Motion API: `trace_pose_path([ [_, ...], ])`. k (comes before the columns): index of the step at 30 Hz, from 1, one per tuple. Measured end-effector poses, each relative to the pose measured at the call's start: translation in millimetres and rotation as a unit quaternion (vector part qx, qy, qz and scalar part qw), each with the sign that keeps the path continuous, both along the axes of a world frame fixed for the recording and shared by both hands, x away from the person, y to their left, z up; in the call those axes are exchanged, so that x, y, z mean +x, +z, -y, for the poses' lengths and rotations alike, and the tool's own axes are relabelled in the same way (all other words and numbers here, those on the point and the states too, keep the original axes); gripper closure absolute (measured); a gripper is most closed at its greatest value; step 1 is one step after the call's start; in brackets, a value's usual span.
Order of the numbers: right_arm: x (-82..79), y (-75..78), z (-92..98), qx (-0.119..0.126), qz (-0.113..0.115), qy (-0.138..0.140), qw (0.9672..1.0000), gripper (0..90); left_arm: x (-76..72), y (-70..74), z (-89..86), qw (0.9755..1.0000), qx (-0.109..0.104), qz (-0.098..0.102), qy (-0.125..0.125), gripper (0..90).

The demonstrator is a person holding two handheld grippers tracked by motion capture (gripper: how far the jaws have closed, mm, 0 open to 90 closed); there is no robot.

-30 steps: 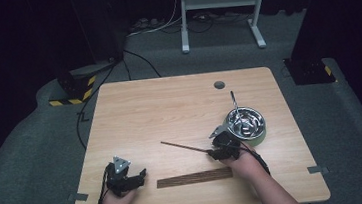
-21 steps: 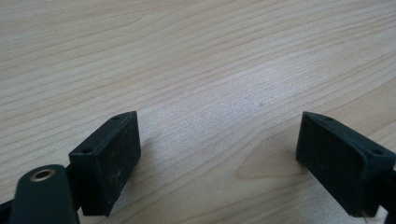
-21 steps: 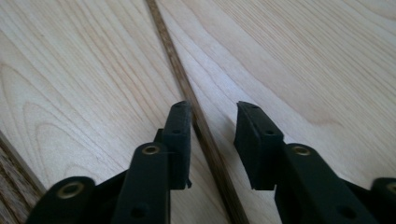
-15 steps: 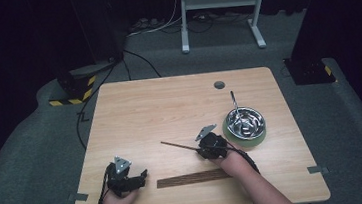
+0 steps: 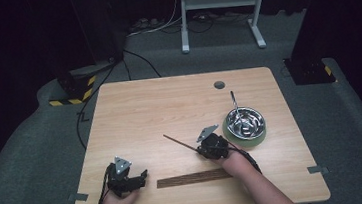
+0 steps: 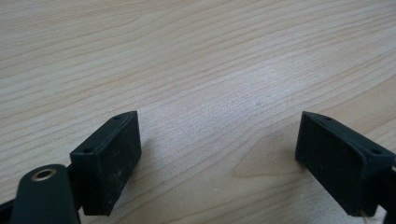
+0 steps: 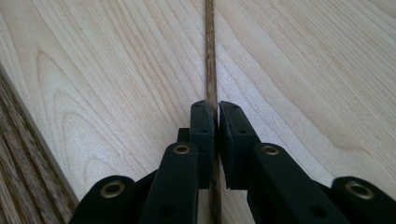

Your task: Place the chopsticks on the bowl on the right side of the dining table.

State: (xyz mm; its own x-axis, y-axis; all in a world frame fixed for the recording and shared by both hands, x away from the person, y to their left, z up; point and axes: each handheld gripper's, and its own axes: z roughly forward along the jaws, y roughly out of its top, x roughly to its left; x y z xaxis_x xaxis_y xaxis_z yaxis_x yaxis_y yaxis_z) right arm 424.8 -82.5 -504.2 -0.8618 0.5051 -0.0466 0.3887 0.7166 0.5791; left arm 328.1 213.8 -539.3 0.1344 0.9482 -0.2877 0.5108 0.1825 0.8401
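A thin brown stick (image 5: 179, 143) (image 7: 209, 56) lies slantwise on the wooden table (image 5: 169, 108), pointing to the far left. My right gripper (image 5: 200, 151) (image 7: 216, 116) is at the stick's near end. Its jaws have just been closing, and they are now shut on the stick, which runs between the pads. My left gripper (image 5: 143, 175) (image 6: 217, 154) rests low at the table's front left. It stands open, with bare wood between the wide-apart pads (image 6: 112, 158).
A metal bowl (image 5: 261, 124) on a green base stands right of my right hand, with metal utensils in it and a handle (image 5: 234, 102) sticking up. A dark wooden strip (image 5: 194, 178) (image 7: 18, 154) lies near the front edge. A round hole (image 5: 219, 85) is at the far side.
My right gripper shifted a little left from beside the bowl to the stick's near end, and its jaws closed on the stick. The left gripper stayed put.
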Motion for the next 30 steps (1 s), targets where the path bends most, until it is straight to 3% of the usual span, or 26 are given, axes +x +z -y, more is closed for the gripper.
trace_pose_path([
  [8, 1.5, -0.2, -2.6, 0.0, 0.004, -0.001, 1.0, 83.7, -0.4, 0.2, -0.7, 1.0, 0.004, -0.001, -0.004, 14.5],
  [12, 5.5, -0.4, -1.8, 0.008, -0.007, -0.009, 0.9999, 77.2, -0.7, 0.3, -0.9, 1.0, 0.005, -0.002, -0.005, 14.8],
  [20, 6.1, -1.4, -1.4, 0.015, -0.01, -0.022, 0.9996, 83.4, -1.1, 0.1, -0.9, 1.0, 0.006, -0.001, -0.006, 15.3],
  [27, 3.4, -0.8, -4.2, 0.004, 0.006, -0.012, 0.9999, 84.5, -1.1, 0.1, -0.9, 1.0, 0.006, 0.0, -0.006, 15.3],
  [30, 1.7, 0.6, -5.8, -0.011, 0.026, -0.005, 0.9996, 84.6, -1.0, 0.2, -0.9, 1.0, 0.005, 0.0, -0.006, 15.3],
])
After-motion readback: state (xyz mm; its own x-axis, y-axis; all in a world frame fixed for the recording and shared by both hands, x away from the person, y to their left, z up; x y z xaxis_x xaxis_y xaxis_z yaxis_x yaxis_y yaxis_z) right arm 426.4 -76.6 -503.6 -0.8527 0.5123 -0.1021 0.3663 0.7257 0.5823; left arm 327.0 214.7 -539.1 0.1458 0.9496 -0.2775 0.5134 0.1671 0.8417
